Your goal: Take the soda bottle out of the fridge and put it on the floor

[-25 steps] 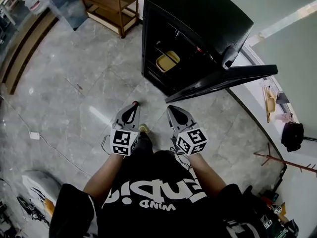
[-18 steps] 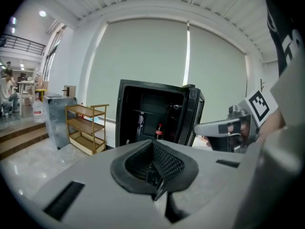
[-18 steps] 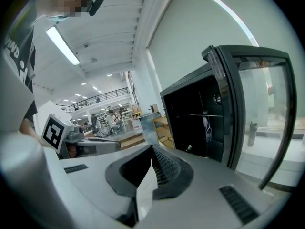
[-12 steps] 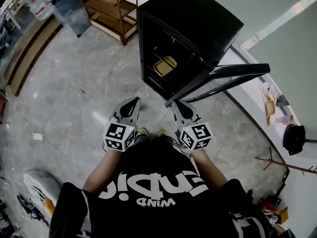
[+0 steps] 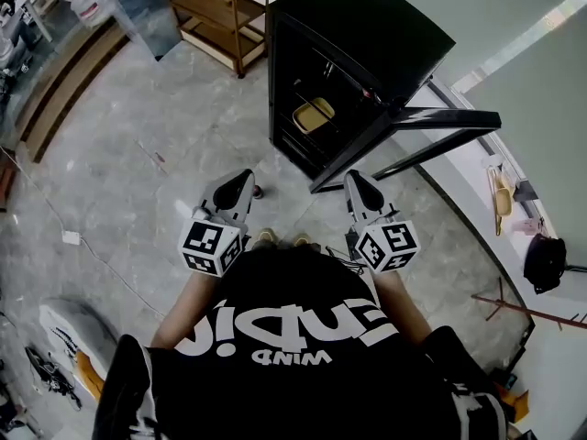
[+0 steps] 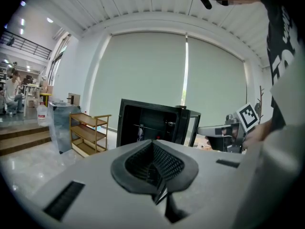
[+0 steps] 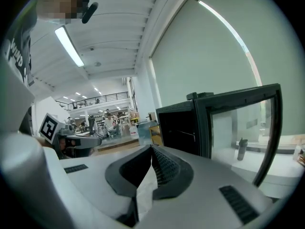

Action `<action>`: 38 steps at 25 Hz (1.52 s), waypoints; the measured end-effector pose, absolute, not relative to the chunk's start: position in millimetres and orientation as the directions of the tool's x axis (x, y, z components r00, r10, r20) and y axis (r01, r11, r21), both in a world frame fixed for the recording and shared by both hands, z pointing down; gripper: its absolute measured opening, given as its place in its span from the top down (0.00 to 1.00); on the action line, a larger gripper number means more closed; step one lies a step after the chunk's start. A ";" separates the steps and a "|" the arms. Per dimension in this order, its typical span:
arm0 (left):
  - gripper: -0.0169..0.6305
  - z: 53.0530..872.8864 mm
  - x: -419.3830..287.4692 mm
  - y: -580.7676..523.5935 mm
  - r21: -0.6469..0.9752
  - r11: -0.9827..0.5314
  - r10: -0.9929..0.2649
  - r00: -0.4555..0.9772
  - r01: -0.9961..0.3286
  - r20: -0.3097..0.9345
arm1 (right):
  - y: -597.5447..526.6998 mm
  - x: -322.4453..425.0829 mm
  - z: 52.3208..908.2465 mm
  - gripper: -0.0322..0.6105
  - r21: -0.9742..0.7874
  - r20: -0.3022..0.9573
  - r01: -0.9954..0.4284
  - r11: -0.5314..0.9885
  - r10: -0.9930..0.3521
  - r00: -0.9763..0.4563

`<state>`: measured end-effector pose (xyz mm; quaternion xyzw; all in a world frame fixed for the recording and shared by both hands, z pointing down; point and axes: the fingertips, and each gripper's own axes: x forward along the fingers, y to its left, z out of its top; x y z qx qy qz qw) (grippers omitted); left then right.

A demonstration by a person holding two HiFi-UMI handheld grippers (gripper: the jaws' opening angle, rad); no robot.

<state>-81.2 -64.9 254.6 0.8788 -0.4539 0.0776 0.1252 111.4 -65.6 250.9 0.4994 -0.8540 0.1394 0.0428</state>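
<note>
The black fridge [image 5: 353, 62] stands with its glass door [image 5: 440, 126] swung open to the right, and a yellow container [image 5: 312, 114] sits on a shelf inside. On the floor just past my left gripper's tip stands a small dark bottle-like thing [image 5: 258, 192]; it is too small to tell if it is the soda bottle. My left gripper [image 5: 240, 183] and right gripper [image 5: 358, 187] are held at waist height, both shut with nothing between the jaws. The left gripper [image 6: 153, 144] view faces the open fridge [image 6: 152, 123]. The right gripper [image 7: 151, 149] view shows the fridge [image 7: 181, 128] side-on.
A wooden shelf unit [image 5: 215, 7] stands left of the fridge, beside a grey bin [image 5: 147, 3] and wooden steps [image 5: 55, 90]. A cable with a white plug [image 5: 71, 237] crosses the floor. A white object [image 5: 69, 337] lies at lower left. The person's feet [image 5: 266, 238] are between the grippers.
Both grippers have spread further apart, the right one moving right. The fridge door stays open. The dark thing on the floor, hidden half a second ago, shows again by the left tip.
</note>
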 end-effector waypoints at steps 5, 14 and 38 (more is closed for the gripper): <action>0.96 251.3 -91.0 -60.2 0.128 -0.532 -0.805 0.547 -0.837 0.231 | -65.3 107.7 244.4 0.91 -0.173 0.185 -0.873 0.457 -0.855 -0.484; 0.96 250.5 -102.4 -66.4 0.100 -0.491 -0.845 0.501 -0.865 0.186 | -65.7 90.1 248.9 0.91 -0.136 0.167 -0.867 0.480 -0.851 -0.498; 0.96 255.1 -110.9 -51.3 0.114 -0.475 -0.854 0.489 -0.872 0.181 | -51.8 82.4 259.0 0.91 -0.150 0.178 -0.880 0.451 -0.863 -0.472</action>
